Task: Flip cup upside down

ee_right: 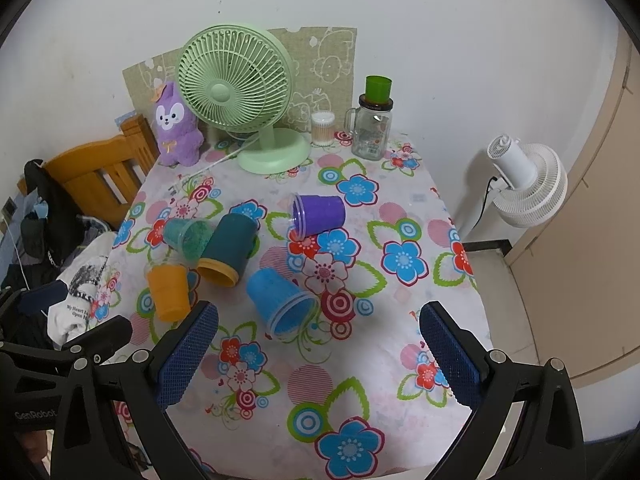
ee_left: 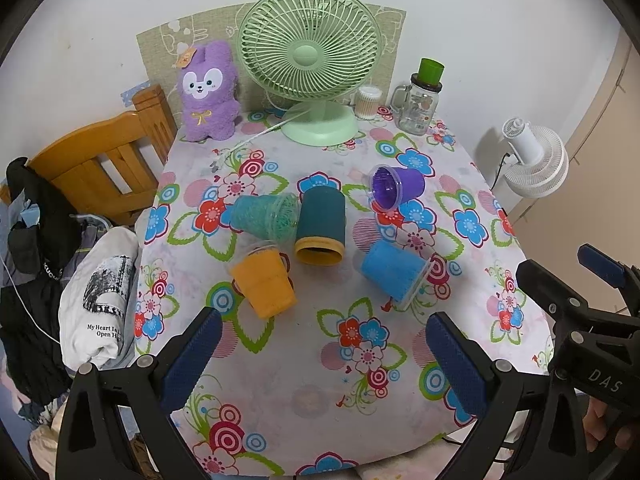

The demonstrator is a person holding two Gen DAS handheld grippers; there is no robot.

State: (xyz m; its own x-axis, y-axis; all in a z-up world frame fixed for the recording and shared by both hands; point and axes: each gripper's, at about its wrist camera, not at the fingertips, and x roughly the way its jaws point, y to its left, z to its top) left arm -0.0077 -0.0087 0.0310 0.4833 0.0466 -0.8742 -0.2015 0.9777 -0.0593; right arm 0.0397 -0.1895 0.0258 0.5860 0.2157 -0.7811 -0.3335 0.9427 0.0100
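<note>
Several cups lie on their sides on the flowered tablecloth (ee_left: 320,400): an orange cup (ee_left: 264,284), a teal clear cup (ee_left: 266,216), a dark teal cup with a yellow rim (ee_left: 321,227), a blue cup (ee_left: 394,274) and a purple cup (ee_left: 398,189). In the right wrist view they are the orange cup (ee_right: 168,292), teal clear cup (ee_right: 188,236), dark teal cup (ee_right: 226,250), blue cup (ee_right: 280,300) and purple cup (ee_right: 318,216). My left gripper (ee_left: 320,364) is open and empty, in front of the cups. My right gripper (ee_right: 316,356) is open and empty, just short of the blue cup.
A green fan (ee_left: 310,60), purple plush toy (ee_left: 208,92), cotton swab jar (ee_left: 368,102) and glass jar mug with a green cup on top (ee_left: 418,104) stand at the table's back. A wooden chair (ee_left: 104,164) and clothes (ee_left: 96,300) are left. A white fan (ee_left: 536,158) stands right.
</note>
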